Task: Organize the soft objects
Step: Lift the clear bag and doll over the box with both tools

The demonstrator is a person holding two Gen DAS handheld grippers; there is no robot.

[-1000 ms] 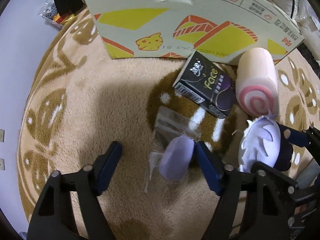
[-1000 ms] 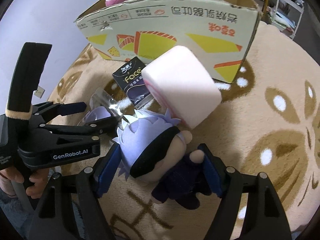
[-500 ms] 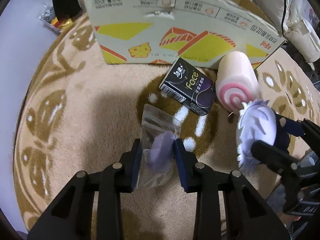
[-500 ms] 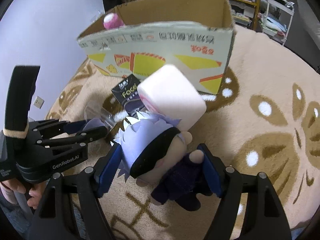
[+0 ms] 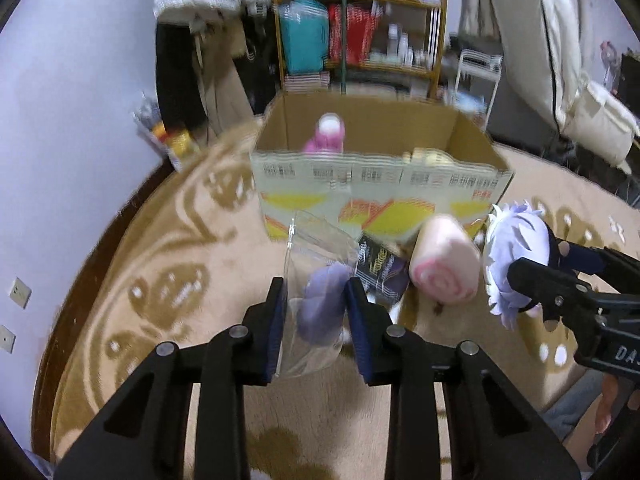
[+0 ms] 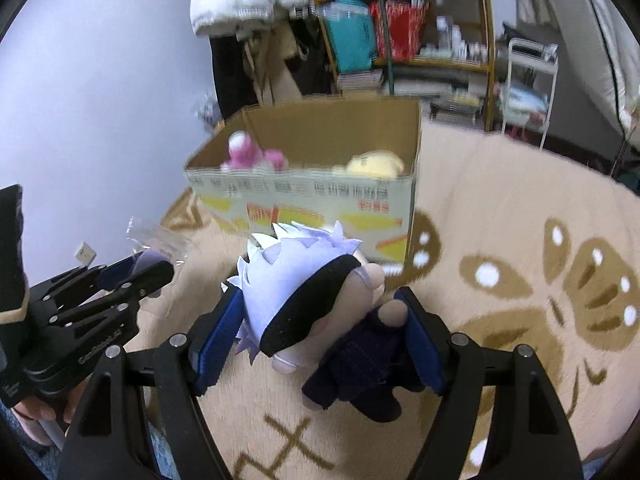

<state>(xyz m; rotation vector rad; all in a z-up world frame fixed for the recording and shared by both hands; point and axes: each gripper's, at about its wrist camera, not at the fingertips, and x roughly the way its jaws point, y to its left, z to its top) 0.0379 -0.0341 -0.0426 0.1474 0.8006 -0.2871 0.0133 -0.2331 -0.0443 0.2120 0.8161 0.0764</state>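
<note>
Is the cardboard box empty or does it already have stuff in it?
Not empty. The open-topped cardboard box already holds a pink plush toy on the left and a yellow plush toy on the right; its bottom is hidden.

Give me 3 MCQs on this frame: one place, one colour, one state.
1. Where is the yellow plush?
A. inside the box
B. on the rug
C. in the left gripper

2. What colour is the doll's hair?
A. pale lavender
B. red
C. green

3. What state is the right gripper in?
A. open and holding nothing
B. shut on the doll
C. shut on the pink roll

Answers:
1. A, it shows above the box's front wall beside a pink plush.
2. A, the spiky hair is pale lavender in both views.
3. B, both blue pads press the doll, which is up off the rug; the left gripper is shut on a clear bag.
</note>
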